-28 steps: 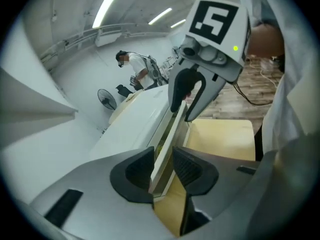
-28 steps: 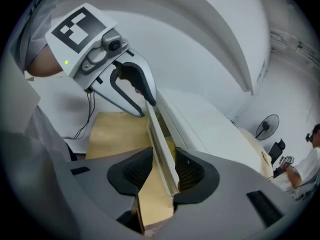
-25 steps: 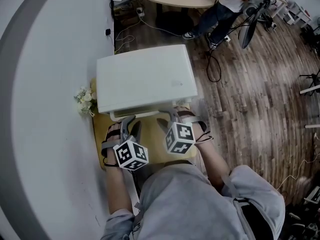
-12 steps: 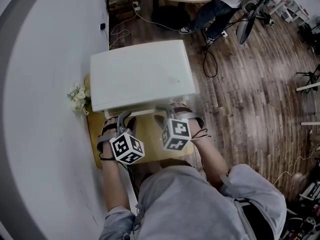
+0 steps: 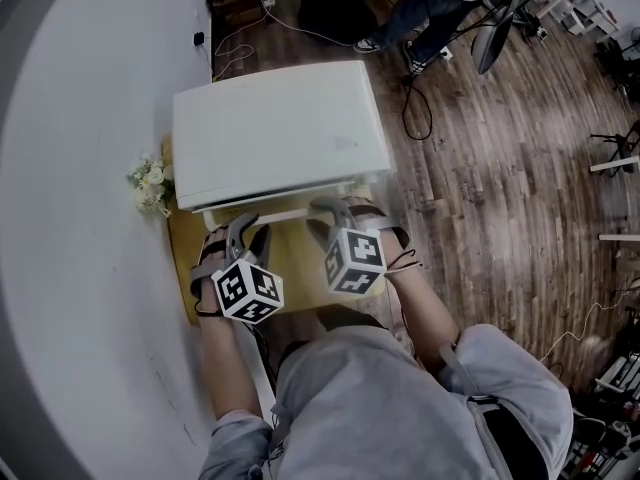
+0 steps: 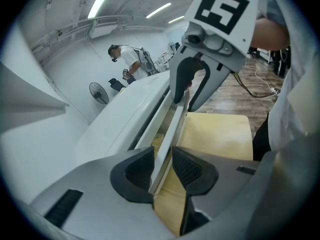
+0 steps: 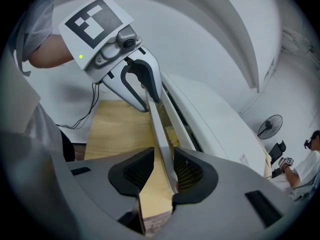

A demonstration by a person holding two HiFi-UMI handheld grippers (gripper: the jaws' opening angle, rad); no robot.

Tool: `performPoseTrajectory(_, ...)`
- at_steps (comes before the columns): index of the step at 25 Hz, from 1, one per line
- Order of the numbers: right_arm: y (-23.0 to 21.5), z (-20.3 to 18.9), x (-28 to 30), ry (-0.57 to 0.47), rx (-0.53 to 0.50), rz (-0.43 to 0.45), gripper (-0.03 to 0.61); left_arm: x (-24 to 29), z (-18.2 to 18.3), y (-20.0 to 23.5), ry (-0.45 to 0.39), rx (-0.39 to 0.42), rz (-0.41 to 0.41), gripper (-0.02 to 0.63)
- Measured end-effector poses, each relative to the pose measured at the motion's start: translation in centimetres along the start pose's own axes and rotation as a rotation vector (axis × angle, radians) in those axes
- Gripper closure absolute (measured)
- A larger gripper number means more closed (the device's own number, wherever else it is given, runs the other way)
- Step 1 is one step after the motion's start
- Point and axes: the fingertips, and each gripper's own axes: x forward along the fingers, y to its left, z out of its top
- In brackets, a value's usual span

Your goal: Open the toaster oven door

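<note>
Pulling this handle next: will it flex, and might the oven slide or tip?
The handle is a long thin bar, so it may flex slightly. The oven is broad and flat on the table: tipping looks unlikely, sliding forward possible.

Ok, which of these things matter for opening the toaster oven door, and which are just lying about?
For the job: toaster oven; its door handle; left gripper, gripping the handle; right gripper, jaws just closing, handle between them, not yet pinched.
Just about: flowers beside the oven; floor fan; cables on the floor; person in the background.
</note>
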Motion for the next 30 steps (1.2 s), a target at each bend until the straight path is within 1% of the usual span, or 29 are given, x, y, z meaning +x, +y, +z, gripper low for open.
performPoseTrajectory(12,3.8,-1.3,-1.2,-0.017,0.125,0.028,0.463,-1.5,-0.9,-4.1,-0.048,-0.067,-0.038,0.502)
performPoseTrajectory(14,4.4,-1.6,-1.5,-0.020,0.146,0.034,0.463,-1.8,-1.2,-4.7,-0.062,-0.089,-0.048,0.503)
performPoseTrajectory(18,5.3,-2.1,-1.8,-0.040,0.203,0.034,0.463,-2.0,-1.5,-5.6,-0.109,-0.156,-0.057,0.503)
performPoseTrajectory(24,6.4,-2.6,-1.7,-0.115,0.383,0.028,0.473,-2.3,-2.3,-7.0,-0.161,-0.233,-0.051,0.503)
performPoseTrajectory(27,6.5,-3.0,-1.8,-0.150,0.483,0.006,0.487,-2.3,-2.5,-7.4,-0.189,-0.268,-0.040,0.505)
performPoseTrajectory(30,7.2,-3.6,-1.7,-0.176,0.573,-0.013,0.501,-2.2,-3.0,-8.3,-0.197,-0.292,-0.025,0.512)
